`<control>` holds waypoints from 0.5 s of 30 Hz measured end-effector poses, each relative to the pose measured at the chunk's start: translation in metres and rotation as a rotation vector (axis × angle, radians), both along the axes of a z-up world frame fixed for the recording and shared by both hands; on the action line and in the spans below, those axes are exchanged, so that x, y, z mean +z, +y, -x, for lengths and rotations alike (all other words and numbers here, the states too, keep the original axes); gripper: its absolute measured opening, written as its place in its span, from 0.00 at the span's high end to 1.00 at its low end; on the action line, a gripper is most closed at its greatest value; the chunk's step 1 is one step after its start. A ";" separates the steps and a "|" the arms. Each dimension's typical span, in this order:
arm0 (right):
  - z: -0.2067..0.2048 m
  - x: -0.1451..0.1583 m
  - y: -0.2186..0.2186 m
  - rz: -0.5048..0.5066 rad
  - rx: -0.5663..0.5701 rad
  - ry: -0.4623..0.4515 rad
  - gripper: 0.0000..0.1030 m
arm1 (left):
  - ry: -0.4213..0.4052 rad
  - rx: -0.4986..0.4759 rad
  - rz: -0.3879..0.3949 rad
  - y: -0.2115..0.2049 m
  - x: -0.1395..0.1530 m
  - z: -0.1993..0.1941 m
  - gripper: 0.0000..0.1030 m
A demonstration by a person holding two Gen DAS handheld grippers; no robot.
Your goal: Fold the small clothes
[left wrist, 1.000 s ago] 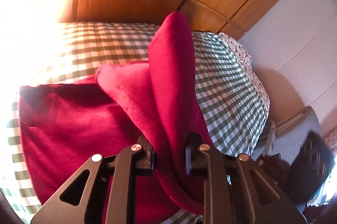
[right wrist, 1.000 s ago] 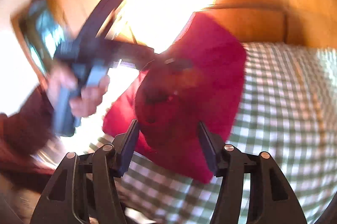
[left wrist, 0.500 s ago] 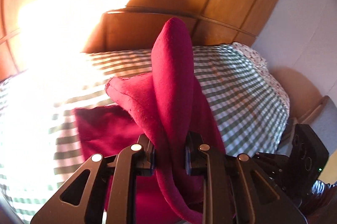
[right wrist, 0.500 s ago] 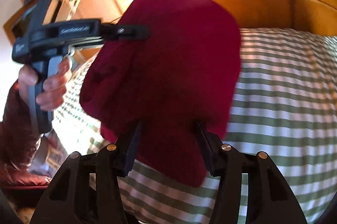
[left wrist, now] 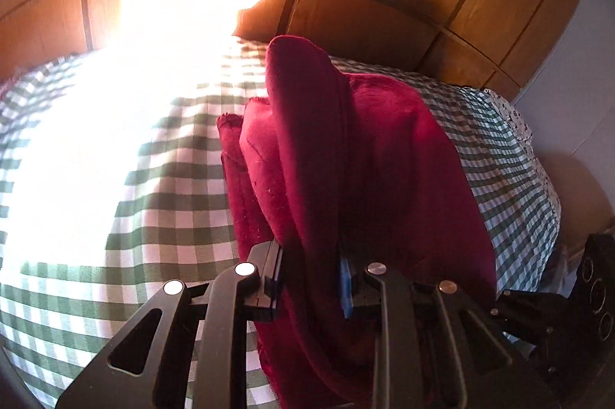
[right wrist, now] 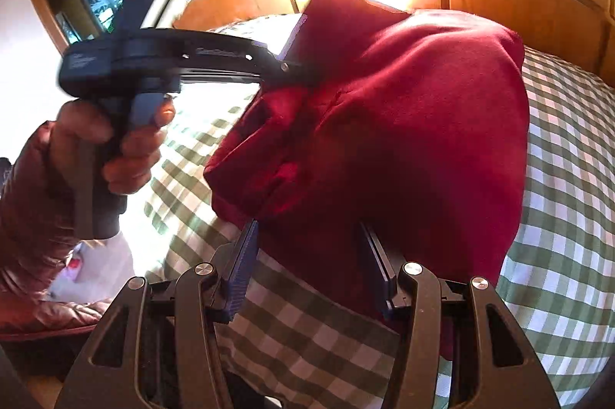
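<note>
While the sun burns out the far left of the bed, I'm looking down on a green checked bedspread (left wrist: 161,201) with a wooden headboard (left wrist: 357,24) behind it. From my left wrist view, the left gripper (left wrist: 311,278) has a thick ridge of the red garment (left wrist: 384,159) pinched between its fingers; those jaws are narrow and just easing open, cloth still pressed between the pads. That ridge runs straight away from the camera toward the headboard, its rounded end pointing up and away. More of the cloth lies bunched on the bedspread either side, a raw edge showing at the left.

Over to the right wrist view: at far left a hand (right wrist: 115,140) in a dark red sleeve (right wrist: 34,216) grips the left gripper's handle, its fingers biting the garment's upper left corner. The garment hangs as a broad folded mass above the bedspread, its long side running from upper right down toward my camera. The right gripper (right wrist: 307,274) stands about half open, the garment's lower edge dropping between its fingers; whether both pads press on it I cannot tell.
</note>
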State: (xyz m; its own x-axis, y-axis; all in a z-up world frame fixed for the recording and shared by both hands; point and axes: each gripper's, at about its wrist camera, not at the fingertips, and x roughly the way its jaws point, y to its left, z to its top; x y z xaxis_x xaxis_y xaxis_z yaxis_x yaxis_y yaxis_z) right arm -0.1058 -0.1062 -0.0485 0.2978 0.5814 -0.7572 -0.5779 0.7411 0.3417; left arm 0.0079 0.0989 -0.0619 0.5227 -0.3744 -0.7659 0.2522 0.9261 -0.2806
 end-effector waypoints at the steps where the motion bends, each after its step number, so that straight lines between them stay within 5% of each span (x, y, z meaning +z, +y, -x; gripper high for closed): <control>1: 0.000 0.002 -0.002 -0.016 0.014 0.009 0.50 | -0.019 0.004 -0.014 0.000 0.002 0.005 0.80; 5: -0.006 0.026 -0.032 -0.099 -0.010 0.006 0.50 | -0.028 0.020 -0.021 0.005 -0.004 0.012 0.79; 7: -0.019 0.035 -0.050 -0.107 -0.091 -0.012 0.50 | 0.024 0.048 -0.009 0.011 -0.018 0.006 0.69; 10: -0.044 0.042 -0.062 -0.057 -0.204 -0.058 0.50 | 0.050 0.098 0.035 0.021 -0.021 0.002 0.53; 15: -0.084 0.047 -0.049 0.042 -0.267 -0.136 0.50 | 0.036 0.134 0.122 0.041 -0.011 -0.008 0.51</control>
